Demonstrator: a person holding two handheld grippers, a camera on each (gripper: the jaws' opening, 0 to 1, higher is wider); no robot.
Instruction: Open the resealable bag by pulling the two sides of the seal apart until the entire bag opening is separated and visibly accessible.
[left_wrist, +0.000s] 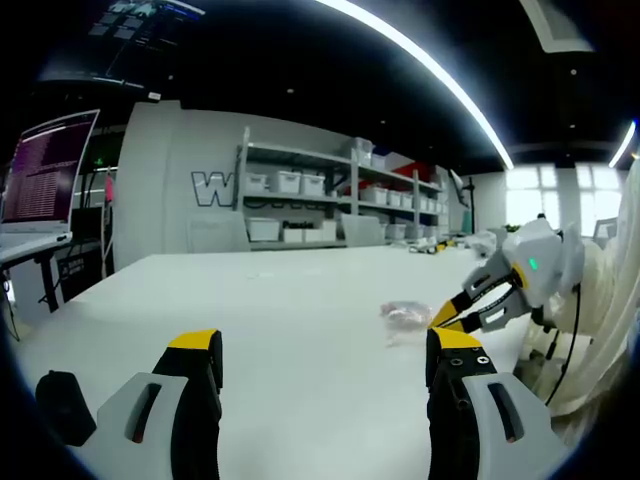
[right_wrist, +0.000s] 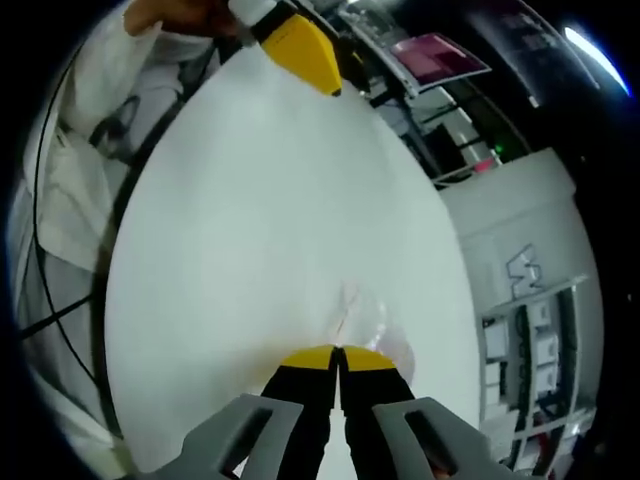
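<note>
A small clear resealable bag (left_wrist: 405, 318) with something pinkish inside lies flat on the white table (left_wrist: 250, 310). My left gripper (left_wrist: 325, 352) hovers over the table with its yellow-tipped jaws wide apart and nothing between them; the bag sits ahead of its right jaw. My right gripper (left_wrist: 447, 318) comes in from the right, its tips at the bag's edge. In the right gripper view, the right gripper (right_wrist: 336, 358) has its jaws pressed together right at the near edge of the bag (right_wrist: 362, 320). Whether the edge is pinched cannot be told. The left gripper (right_wrist: 300, 50) shows at the top.
Shelves with white bins (left_wrist: 330, 200) stand beyond the table's far edge. A monitor (left_wrist: 45, 170) is at the far left, and a black object (left_wrist: 62, 400) lies near the left jaw. The person's white sleeve (left_wrist: 605, 300) and cables hang at the right table edge.
</note>
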